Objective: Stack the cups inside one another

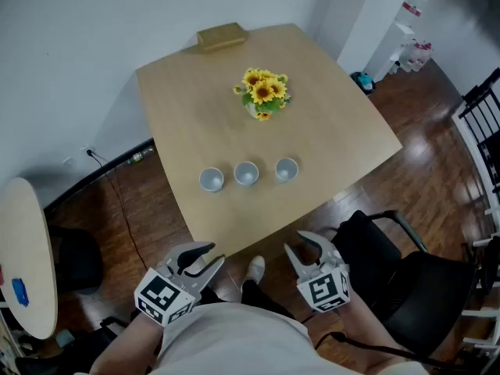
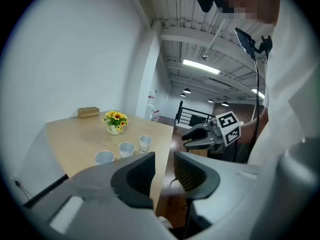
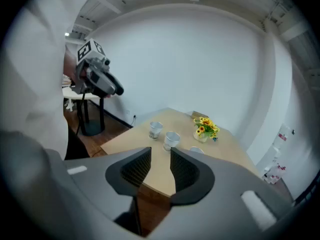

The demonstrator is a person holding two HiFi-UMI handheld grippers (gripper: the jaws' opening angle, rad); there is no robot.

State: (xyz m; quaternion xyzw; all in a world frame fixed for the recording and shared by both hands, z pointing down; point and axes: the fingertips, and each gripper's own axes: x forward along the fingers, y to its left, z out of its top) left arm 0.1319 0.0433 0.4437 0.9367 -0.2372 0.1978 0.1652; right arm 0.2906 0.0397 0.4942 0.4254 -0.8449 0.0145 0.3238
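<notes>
Plainly, the tabletop (image 1: 195, 108) sits skewed to the person, its near edge running between the cups and both tools, with bare wood on every side of the cup row. Three cups stand upright near that edge in a line, each apart from its neighbour and none inside another: first cup (image 1: 211, 180) at the person's left, second cup (image 1: 246, 173) in the middle, third cup (image 1: 286, 169) at the right. A clear band of wood separates the row from the sunflower vase (image 1: 264, 92) farther back; a small wooden box (image 1: 222, 36) lies at the far edge, well apart from everything. Off the tabletop, a black chair (image 1: 406, 280) stands close on the person's right, a round white table (image 1: 27, 256) on the left, and a cable (image 1: 117, 201) trails over the dark floor. The left hand-held gripper (image 1: 212, 255) hangs short of the near edge, over the floor, jaws a narrow gap apart with nothing between them. The right hand-held gripper (image 1: 294, 242) is likewise short of the edge, jaws parted and empty, touching nothing.
</notes>
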